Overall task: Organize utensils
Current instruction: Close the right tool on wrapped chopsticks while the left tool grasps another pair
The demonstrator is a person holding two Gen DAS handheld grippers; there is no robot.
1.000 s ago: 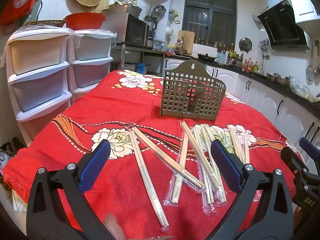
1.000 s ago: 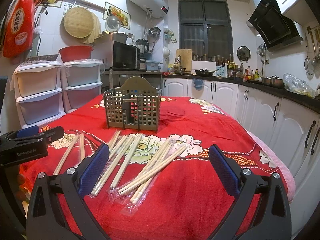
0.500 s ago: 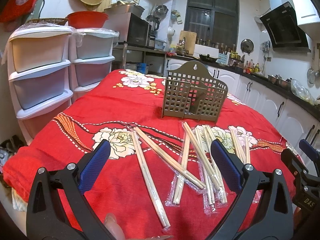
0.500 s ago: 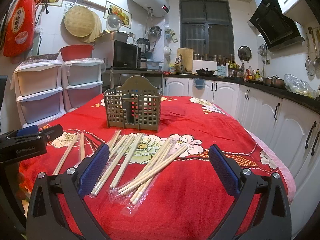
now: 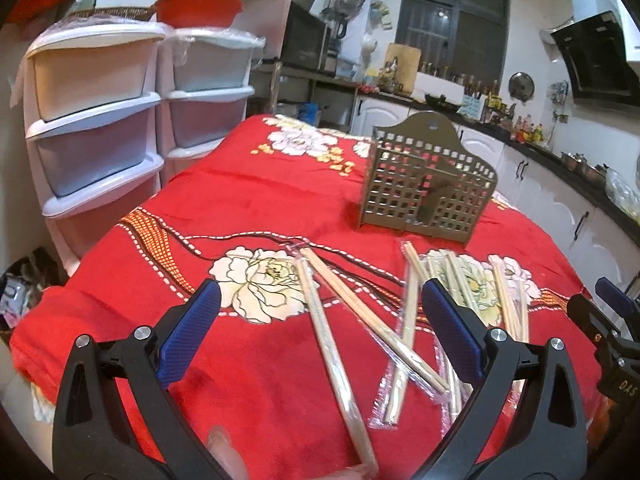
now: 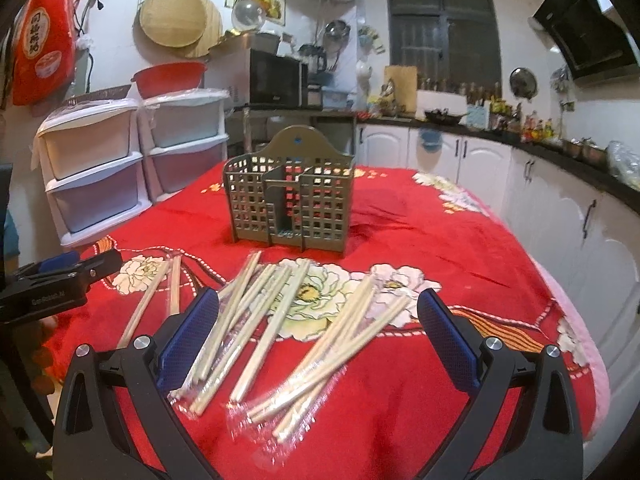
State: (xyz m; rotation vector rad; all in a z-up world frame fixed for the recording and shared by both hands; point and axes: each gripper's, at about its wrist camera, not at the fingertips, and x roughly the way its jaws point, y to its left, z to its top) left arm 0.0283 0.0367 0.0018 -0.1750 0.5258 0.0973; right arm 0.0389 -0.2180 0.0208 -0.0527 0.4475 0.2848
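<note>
Several pairs of wooden chopsticks in clear plastic sleeves (image 5: 332, 344) (image 6: 332, 352) lie scattered on the red flowered tablecloth (image 5: 248, 208) (image 6: 440, 240). A grey-brown perforated utensil holder (image 5: 428, 196) (image 6: 290, 204) stands upright and empty beyond them. My left gripper (image 5: 320, 312) is open and empty, above the leftmost chopsticks. My right gripper (image 6: 318, 316) is open and empty, above the right-hand chopsticks. The right gripper shows at the right edge of the left wrist view (image 5: 612, 328), the left gripper at the left edge of the right wrist view (image 6: 60, 284).
White plastic drawer units (image 5: 100, 120) (image 6: 120, 160) stand left of the table. White kitchen cabinets (image 5: 560, 216) (image 6: 540, 200) and a dark counter run along the right. The table's near edge lies just under the grippers.
The left gripper has moved forward and left, tilting its view. The right gripper has moved slightly forward over the chopsticks. Both stay open.
</note>
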